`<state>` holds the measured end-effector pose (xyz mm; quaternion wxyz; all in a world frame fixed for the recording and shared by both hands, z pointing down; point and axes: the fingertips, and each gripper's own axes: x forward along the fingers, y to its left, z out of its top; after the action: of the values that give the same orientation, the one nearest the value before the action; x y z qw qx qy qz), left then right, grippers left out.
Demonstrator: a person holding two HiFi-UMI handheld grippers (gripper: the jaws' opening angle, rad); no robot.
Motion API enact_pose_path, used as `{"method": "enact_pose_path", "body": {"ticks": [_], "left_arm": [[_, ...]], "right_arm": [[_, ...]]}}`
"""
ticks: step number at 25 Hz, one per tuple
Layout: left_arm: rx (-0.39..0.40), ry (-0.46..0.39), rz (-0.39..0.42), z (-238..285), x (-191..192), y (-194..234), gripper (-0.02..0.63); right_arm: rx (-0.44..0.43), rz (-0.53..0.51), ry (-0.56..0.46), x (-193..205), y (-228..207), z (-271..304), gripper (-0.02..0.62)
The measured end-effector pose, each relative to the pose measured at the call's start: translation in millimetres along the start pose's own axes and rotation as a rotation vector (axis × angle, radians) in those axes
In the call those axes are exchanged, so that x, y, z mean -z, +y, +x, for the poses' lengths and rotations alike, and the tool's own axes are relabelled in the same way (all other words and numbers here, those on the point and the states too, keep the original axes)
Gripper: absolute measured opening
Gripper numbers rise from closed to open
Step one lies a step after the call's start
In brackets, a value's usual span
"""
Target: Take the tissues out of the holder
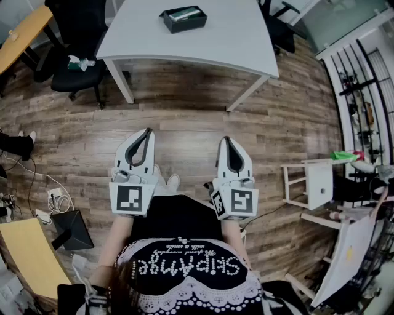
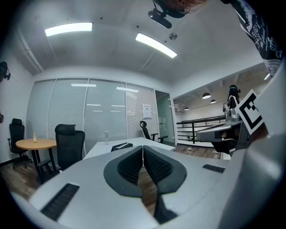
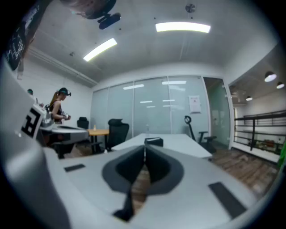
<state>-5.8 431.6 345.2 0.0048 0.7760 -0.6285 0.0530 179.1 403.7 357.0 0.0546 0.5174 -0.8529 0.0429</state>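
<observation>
A black tissue holder (image 1: 183, 18) with a pale tissue showing in its top sits on the white table (image 1: 234, 43) far ahead of me. It shows small in the left gripper view as the holder (image 2: 121, 146) and in the right gripper view as the holder (image 3: 153, 142). My left gripper (image 1: 148, 132) and right gripper (image 1: 224, 141) are held side by side over the wooden floor, well short of the table. Both point level toward the table. In each gripper view, left gripper (image 2: 143, 150) and right gripper (image 3: 145, 150), the jaws meet at the tips with nothing between them.
A black office chair (image 1: 77, 61) stands left of the table, with a round wooden table (image 1: 21, 34) beyond it. White furniture frames (image 1: 320, 184) stand at the right, cables and a power strip (image 1: 55, 200) on the floor at the left. A person (image 3: 58, 112) stands far off.
</observation>
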Motion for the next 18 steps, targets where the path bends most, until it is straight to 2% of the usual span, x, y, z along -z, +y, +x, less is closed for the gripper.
{"method": "enact_pose_path", "body": {"ticks": [8, 18], "left_arm": [[-0.012, -0.009, 0.002, 0, -4, -2, 0.035], [0.009, 0.001, 0.005, 2, -4, -11, 0.035]], "right_arm": [[-0.006, -0.003, -0.001, -2, -2, -4, 0.034], [-0.013, -0.015, 0.0, -2, -5, -8, 0.034]]}}
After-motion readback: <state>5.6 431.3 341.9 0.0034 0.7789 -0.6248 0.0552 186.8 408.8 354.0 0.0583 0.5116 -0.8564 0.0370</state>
